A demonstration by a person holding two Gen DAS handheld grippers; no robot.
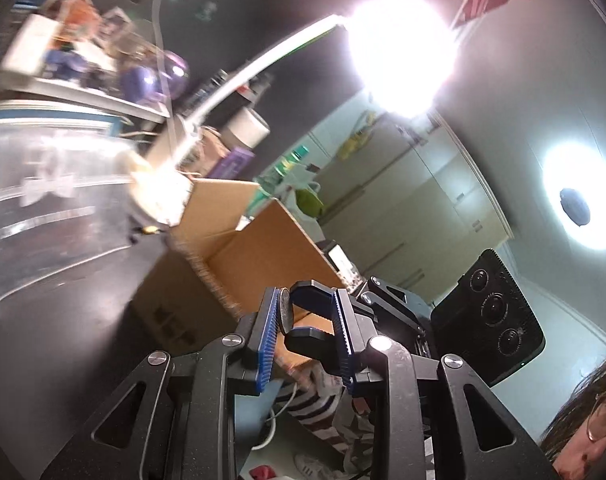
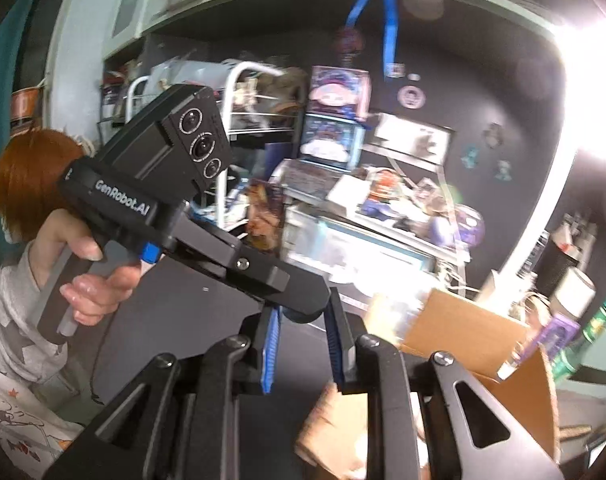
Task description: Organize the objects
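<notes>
Above the dark tabletop [image 1: 63, 320], the left gripper [image 1: 306, 294] and the right gripper [image 2: 305, 306] are met tip to tip, both set narrow, almost closed. A dark disc [image 1: 285, 309] is seen edge-on against one left pad; which gripper clamps it cannot be told. The open box [image 1: 263, 248] lies just beyond, near the cluttered shelf [image 2: 383, 216]. The pair should probably be carried level over the box mouth, and one grip proved firm before the other is loosened, lest the disc be dropped outside.

Left wrist view: tilted, looking close over the cardboard box [image 1: 239, 248] toward cupboards.
Right wrist view: faces cluttered shelves.
Shared: box [image 2: 463, 328].
</notes>
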